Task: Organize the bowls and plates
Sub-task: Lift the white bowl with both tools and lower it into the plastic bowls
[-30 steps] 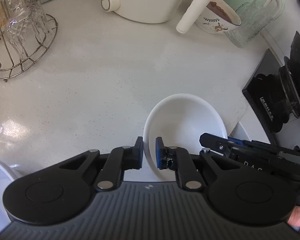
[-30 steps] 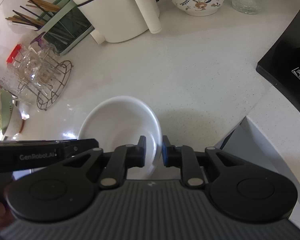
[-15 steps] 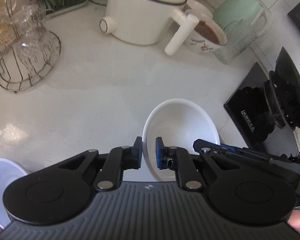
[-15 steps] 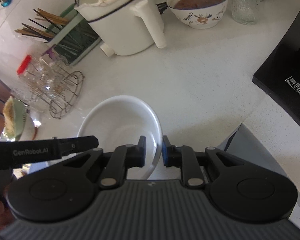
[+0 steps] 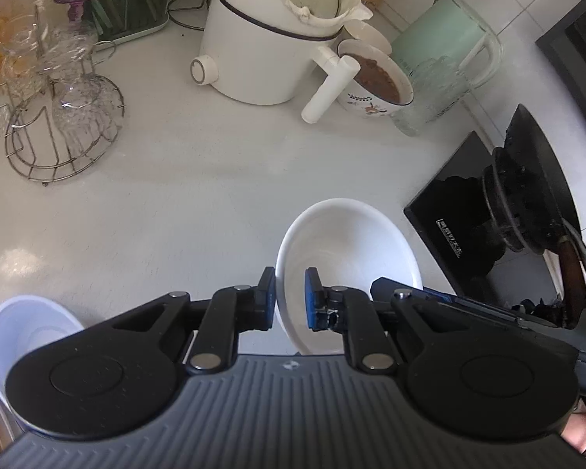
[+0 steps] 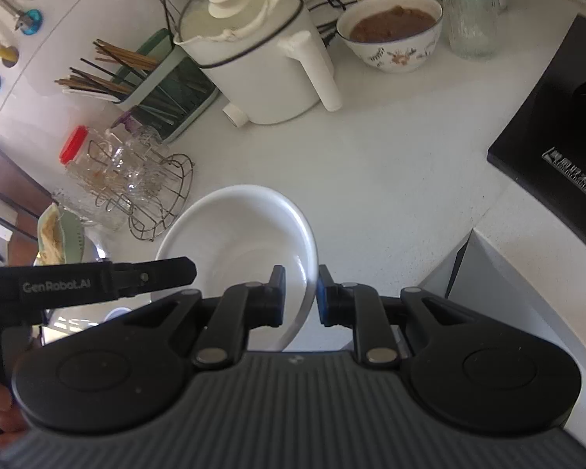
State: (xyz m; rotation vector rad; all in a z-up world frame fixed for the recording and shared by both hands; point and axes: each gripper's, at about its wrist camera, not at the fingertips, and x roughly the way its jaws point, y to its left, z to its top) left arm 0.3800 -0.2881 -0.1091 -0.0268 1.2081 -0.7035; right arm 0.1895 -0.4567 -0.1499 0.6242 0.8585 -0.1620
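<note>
Both tongs pinch one white bowl (image 5: 347,250) above the counter (image 5: 199,195): left gripper (image 5: 290,299) on its left rim, right gripper (image 6: 299,297) on its right rim. A second white bowl (image 5: 23,332) sits far left of the left tongs.

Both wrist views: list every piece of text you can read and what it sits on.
"GenRobot.AI": on the side of the left gripper, seen in the right wrist view.
White logo with characters on the black stove top: too blurred to read.
Same marking in the left wrist view: unreadable.
Nothing else carries text.
</note>
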